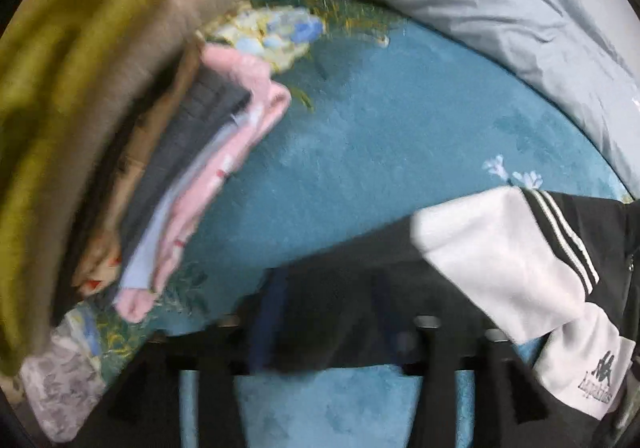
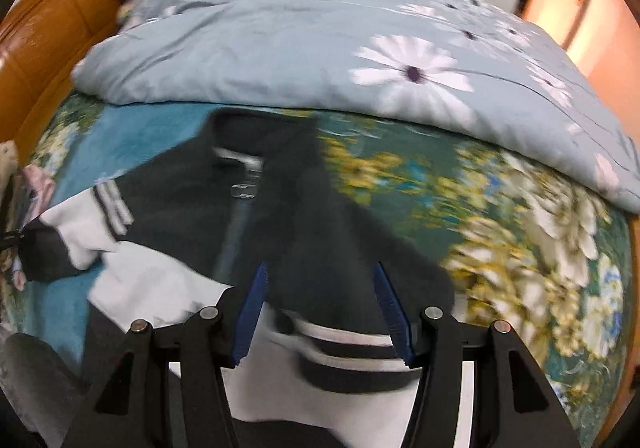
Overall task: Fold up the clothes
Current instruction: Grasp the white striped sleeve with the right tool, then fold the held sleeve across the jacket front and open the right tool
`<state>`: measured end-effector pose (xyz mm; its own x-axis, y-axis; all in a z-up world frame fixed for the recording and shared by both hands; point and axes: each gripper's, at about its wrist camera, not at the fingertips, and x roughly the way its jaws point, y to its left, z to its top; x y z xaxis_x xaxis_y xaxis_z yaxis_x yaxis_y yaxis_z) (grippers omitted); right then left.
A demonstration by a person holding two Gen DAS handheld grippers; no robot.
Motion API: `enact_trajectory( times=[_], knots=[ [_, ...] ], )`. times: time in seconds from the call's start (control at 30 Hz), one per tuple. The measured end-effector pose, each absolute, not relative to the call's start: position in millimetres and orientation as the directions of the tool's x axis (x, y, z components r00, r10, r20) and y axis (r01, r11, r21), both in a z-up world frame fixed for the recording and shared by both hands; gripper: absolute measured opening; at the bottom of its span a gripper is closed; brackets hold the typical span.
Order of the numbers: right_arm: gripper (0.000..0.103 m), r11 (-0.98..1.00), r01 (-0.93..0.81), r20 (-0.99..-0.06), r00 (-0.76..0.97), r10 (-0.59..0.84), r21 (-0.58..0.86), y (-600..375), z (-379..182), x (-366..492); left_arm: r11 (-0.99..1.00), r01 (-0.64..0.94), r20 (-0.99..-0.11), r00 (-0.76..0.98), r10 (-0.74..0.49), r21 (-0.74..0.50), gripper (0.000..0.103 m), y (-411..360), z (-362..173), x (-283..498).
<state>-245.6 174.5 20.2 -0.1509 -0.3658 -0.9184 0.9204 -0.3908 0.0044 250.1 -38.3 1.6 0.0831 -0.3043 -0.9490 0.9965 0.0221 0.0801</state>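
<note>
A black and white track jacket [image 2: 296, 208] with striped trim lies spread on the bed, zip and collar pointing away. My right gripper [image 2: 320, 266] hovers just above its black middle, open, with the blue pads [image 2: 252, 312] wide apart and nothing between them. In the left wrist view the jacket's white sleeve [image 1: 500, 260] with a logo crosses the lower right. A blurred black part of the jacket lies across my left gripper [image 1: 326, 296] and hides its fingertips. The finger mounts stand wide apart, so it looks open.
A stack of folded clothes [image 1: 208, 176] in pink, grey, pale blue, beige and olive green stands at the left. The teal floral bedsheet [image 1: 380, 136] shows bare between stack and jacket. A grey-blue daisy duvet [image 2: 320, 48] is bunched behind, and an orange-brown headboard [image 2: 52, 32] sits far left.
</note>
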Motion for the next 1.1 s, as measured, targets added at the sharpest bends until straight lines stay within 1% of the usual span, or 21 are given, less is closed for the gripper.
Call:
enact_trajectory(
  times=[0.07,0.1,0.13,0.17,0.2,0.23,0.3,0.33,0.43,0.5,0.53,0.57,0.63,0.7,0.77,0.8,0.87,0.9,0.97,1.03,1.1],
  knots=[
    [0.057,-0.427,0.904,-0.925,-0.158,-0.347,0.005,188,18,-265,0.018,0.998,-0.928,0.067,-0.367,0.065,0.060,-28,26,232],
    [0.057,-0.449,0.893,-0.931,-0.152,-0.331,0.014,197,14,-274,0.012,1.000,-0.920,0.018,-0.392,0.015,0.063,-22,37,224],
    [0.057,-0.471,0.882,-0.938,-0.144,-0.315,0.023,206,11,-283,0.005,0.999,-0.909,-0.041,-0.416,-0.047,0.069,-17,46,213],
    [0.057,-0.493,0.870,-0.944,-0.137,-0.299,0.030,215,7,-293,-0.006,0.991,-0.891,-0.125,-0.436,-0.136,0.073,-12,52,198],
    [0.057,-0.515,0.857,-0.950,-0.128,-0.284,0.038,223,4,-302,-0.018,0.974,-0.868,-0.208,-0.451,-0.224,0.078,-6,57,184],
    [0.057,-0.536,0.843,-0.956,-0.120,-0.269,0.045,232,0,-311,-0.028,0.950,-0.845,-0.289,-0.450,-0.310,0.081,0,56,170],
    [0.057,-0.568,0.820,-0.964,-0.089,-0.250,0.071,249,-6,-325,-0.052,0.880,-0.800,-0.452,-0.395,-0.472,0.081,11,36,136],
    [0.058,-0.557,0.827,-0.968,-0.069,-0.240,0.079,254,-10,-324,-0.050,0.858,-0.793,-0.493,-0.359,-0.511,0.081,15,23,122],
    [0.059,-0.488,0.871,-0.983,-0.038,-0.181,0.056,267,-25,-313,-0.051,0.833,-0.791,-0.541,-0.286,-0.551,0.081,33,-12,94],
    [0.059,-0.412,0.911,-0.990,-0.037,-0.133,0.021,276,-42,-304,-0.060,0.845,-0.806,-0.526,-0.273,-0.531,0.081,50,-26,87],
    [0.059,-0.395,0.918,-0.994,-0.029,-0.109,0.016,280,-51,-302,-0.052,0.864,-0.826,-0.495,-0.268,-0.501,0.079,55,-27,87],
    [0.059,-0.384,0.923,-0.996,-0.020,-0.083,0.013,283,-62,-300,-0.048,0.874,-0.837,-0.477,-0.268,-0.483,0.079,57,-28,88],
    [0.059,-0.363,0.931,-0.997,-0.008,-0.072,0.019,283,-74,-293,-0.062,0.855,-0.801,-0.505,-0.321,-0.514,0.081,58,-16,96],
    [0.059,-0.337,0.941,-0.997,-0.017,-0.069,0.007,280,-84,-284,-0.053,0.853,-0.787,-0.501,-0.360,-0.520,0.081,60,-11,104],
    [0.058,-0.343,0.939,-0.997,-0.039,-0.072,-0.012,279,-89,-280,-0.010,0.842,-0.787,-0.508,-0.352,-0.539,0.081,57,-18,111],
    [0.054,-0.347,0.938,-0.996,-0.043,-0.079,-0.013,280,-89,-278,0.012,0.833,-0.784,-0.516,-0.344,-0.553,0.081,55,-22,115],
    [0.018,-0.344,0.939,-0.994,-0.053,-0.098,-0.016,282,-85,-274,0.033,0.817,-0.773,-0.529,-0.350,-0.575,0.081,55,-25,119],
    [0.012,-0.335,0.941,-0.992,-0.077,-0.103,-0.038,282,-81,-271,0.039,0.812,-0.768,-0.533,-0.356,-0.582,0.081,56,-26,121],
    [0.008,-0.344,0.938,-0.988,-0.089,-0.123,-0.042,284,-71,-273,0.042,0.807,-0.763,-0.537,-0.360,-0.589,0.081,57,-27,121],
    [0.008,-0.361,0.932,-0.985,-0.098,-0.142,-0.041,286,-61,-278,0.044,0.803,-0.758,-0.541,-0.363,-0.595,0.081,58,-27,122],
    [0.007,-0.403,0.913,-0.976,-0.144,-0.161,-0.068,286,-47,-294,0.048,0.798,-0.754,-0.545,-0.366,-0.601,0.081,58,-27,124]
  ],
)
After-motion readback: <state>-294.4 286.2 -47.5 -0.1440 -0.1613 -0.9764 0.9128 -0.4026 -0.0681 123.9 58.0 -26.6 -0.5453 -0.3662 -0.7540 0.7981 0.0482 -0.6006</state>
